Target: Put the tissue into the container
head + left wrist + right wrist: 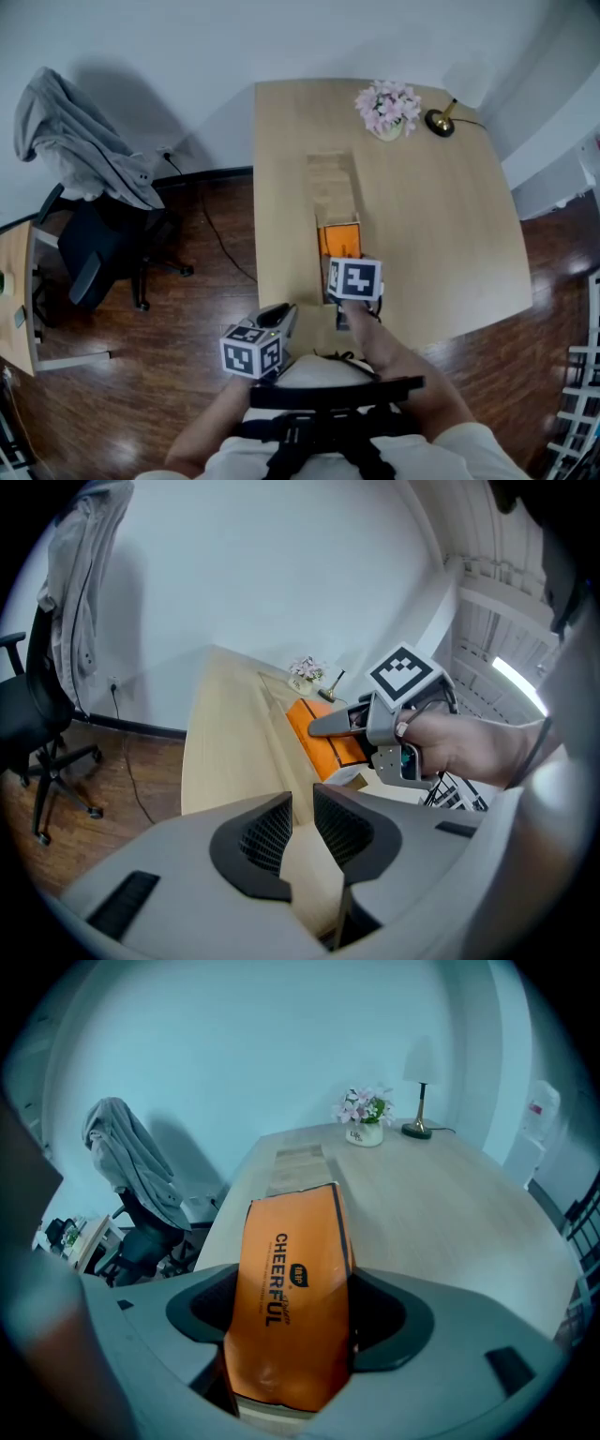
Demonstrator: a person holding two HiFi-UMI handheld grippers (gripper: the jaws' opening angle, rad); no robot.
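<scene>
Farthest left, an office chair [94, 253] stands on the wood floor [187, 309] w/ a grey garment [70, 136] draped over its back. A black cable [220, 239] trails across the floor btwn the chair and the desk [431, 216].

The L tongs [302, 791] hover by the desk's near left corner, pointing along the desk top. Their jaws are only narrowly apart w/ nothing btwn them; bare wood shows thru the gap.

Down the middle of the desk lies a long, narrow wooden container [333, 183], open on top, its length running near to far. The tissue pack [286, 1307] is orange w/ CHEERFUL printed in black. It sits at the container's near end, in line w/ it, and its far edge meets the container's near edge in the head view. Can't tell whether the pack rests on the desk or hangs just above it.

The R tongs [292, 1316] are clamped on that pack, one jaw on each long side, pads against the wrapper. The person's R hand [459, 747] grips the handle, w/ the marker cube on top.

Further right, at the desk's far end, stands a small pot of pink and white flowers [387, 108]. Just right of it is a table lamp [438, 122] w/ a brass-coloured base and a white shade.
</scene>
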